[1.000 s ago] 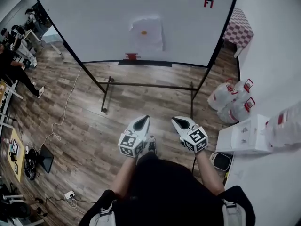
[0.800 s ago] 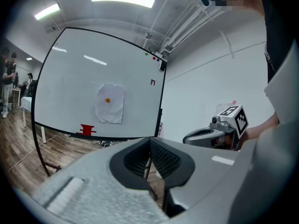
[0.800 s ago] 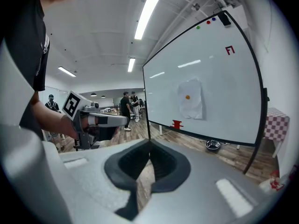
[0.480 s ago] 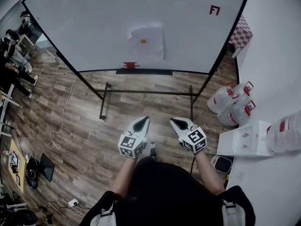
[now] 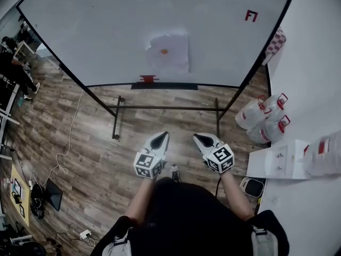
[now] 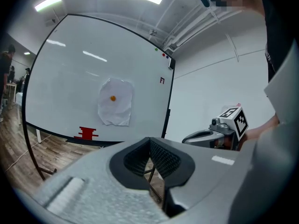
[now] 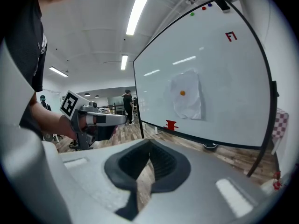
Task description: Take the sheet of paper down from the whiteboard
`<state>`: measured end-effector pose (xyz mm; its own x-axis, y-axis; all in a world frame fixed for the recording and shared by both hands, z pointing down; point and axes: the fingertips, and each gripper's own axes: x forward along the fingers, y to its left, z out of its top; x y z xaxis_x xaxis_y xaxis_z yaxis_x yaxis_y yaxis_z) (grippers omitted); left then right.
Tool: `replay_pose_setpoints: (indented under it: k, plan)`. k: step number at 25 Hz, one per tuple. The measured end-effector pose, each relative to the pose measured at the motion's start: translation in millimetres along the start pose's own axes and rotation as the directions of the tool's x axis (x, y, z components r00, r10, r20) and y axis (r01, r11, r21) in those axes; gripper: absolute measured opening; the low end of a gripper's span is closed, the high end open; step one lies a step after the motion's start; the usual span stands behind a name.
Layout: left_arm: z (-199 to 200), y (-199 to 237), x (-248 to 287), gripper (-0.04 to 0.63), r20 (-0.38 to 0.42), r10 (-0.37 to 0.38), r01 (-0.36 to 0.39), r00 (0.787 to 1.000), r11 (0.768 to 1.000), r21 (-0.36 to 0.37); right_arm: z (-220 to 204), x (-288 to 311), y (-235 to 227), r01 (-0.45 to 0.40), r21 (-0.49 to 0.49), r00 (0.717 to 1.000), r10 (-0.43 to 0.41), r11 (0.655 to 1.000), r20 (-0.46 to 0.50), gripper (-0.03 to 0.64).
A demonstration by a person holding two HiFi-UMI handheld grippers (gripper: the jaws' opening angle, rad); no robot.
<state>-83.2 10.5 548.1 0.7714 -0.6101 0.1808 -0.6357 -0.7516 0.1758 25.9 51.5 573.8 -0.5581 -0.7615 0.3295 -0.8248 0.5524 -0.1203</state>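
Now I see the left gripper (image 5: 163,135) and the right gripper (image 5: 197,137) both closed completely, with nothing between their jaws. The sheet of paper (image 5: 173,58) hangs on the whiteboard (image 5: 106,31) under an orange magnet (image 5: 164,51), well apart from both grippers.

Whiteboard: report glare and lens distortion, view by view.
Head view: the whiteboard bows at its edges, no clear glare, sheet of paper distinct. Left gripper view: light streaks reflect above the sheet, corners dark. Right gripper view: similar streaks, frame curved.
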Motion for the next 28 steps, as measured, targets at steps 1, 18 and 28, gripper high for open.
replay_pose_setpoints:
  k: [1, 18, 28]
  plan:
    - [1.3, 4.3, 1.8, 0.011, 0.001, -0.002, 0.002, 1.000, 1.000, -0.002, 2.0, 4.3, -2.0, 0.003, 0.001, 1.000, -0.003, 1.000, 0.000, 0.003]
    - [11.6, 76.2, 17.8, 0.011, 0.019, 0.000, 0.000, 1.000, 0.999, -0.036, 20.1, 73.3, -9.8, 0.009, -0.015, 1.000, -0.009, 1.000, -0.020, 0.003]
    - [9.8, 99.3, 33.7, 0.011, 0.022, -0.009, 0.010, 1.000, 0.999, -0.040, 23.1, 99.0, -18.4, 0.006, -0.019, 0.999, -0.007, 1.000, -0.033, 0.003]
